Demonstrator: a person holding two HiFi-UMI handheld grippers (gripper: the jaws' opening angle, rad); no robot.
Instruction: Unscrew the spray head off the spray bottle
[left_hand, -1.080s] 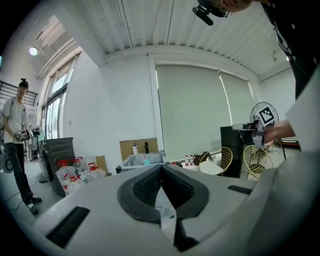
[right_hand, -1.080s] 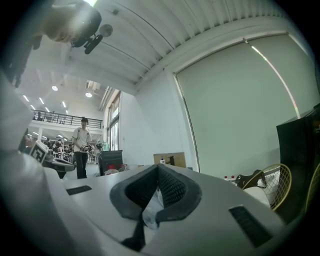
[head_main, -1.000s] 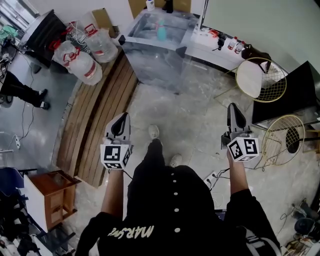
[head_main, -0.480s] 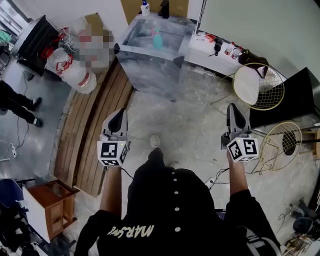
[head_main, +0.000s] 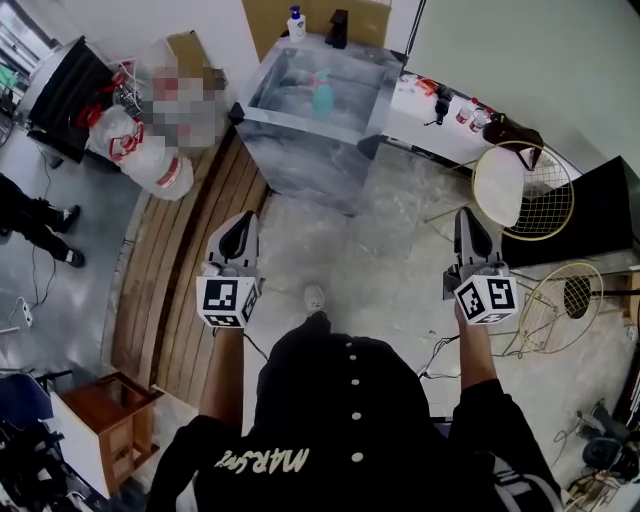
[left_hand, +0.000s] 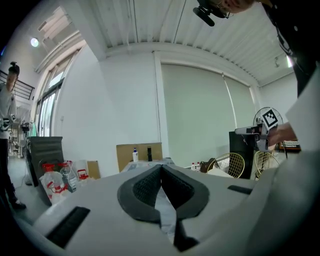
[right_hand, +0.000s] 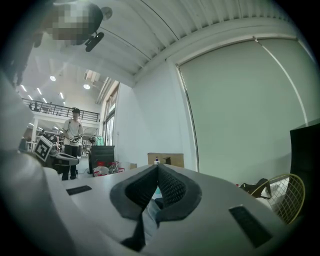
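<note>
Not started. Left gripper (head_main: 245, 226) and right gripper (head_main: 467, 216) both closed, empty; spray bottle (head_main: 322, 96) sits untouched on far table (head_main: 300, 150).

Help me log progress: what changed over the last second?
The person walked on toward the table that bears the teal spray bottle, which now sits lower in the head view. Nothing was grasped or released. The left gripper and right gripper stayed shut, empty, held out in front.
</note>
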